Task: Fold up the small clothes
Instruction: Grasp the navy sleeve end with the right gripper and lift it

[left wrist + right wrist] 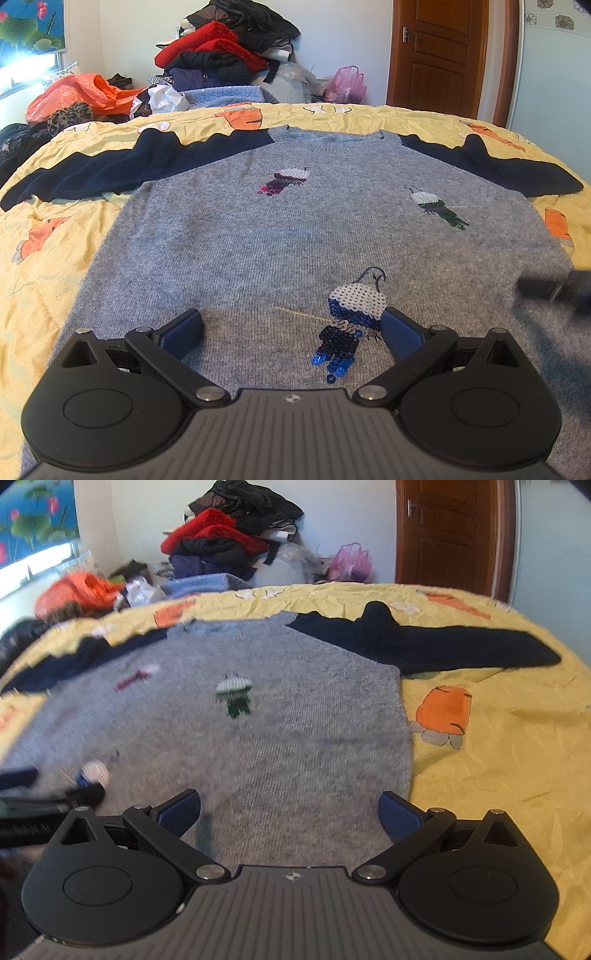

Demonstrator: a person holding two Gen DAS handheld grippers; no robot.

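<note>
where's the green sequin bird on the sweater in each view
Left wrist view: green sequin bird sits right of centre on the grey sweater, near the right armpit.
Right wrist view: the same bird, blurred, sits left of centre.
Shared landmark: the brown door at upper right.

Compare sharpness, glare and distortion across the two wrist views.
Left wrist view: sharp on the grey sweater, sequins crisp; blown-out glare at the window upper left; fisheye bows the yellow bedspread. Right wrist view: motion-smeared across the sweater, worst at left, sequin figures illegible, while the right hand-held gripper itself stays sharp; the window is bright but milder; same barrel distortion.
</note>
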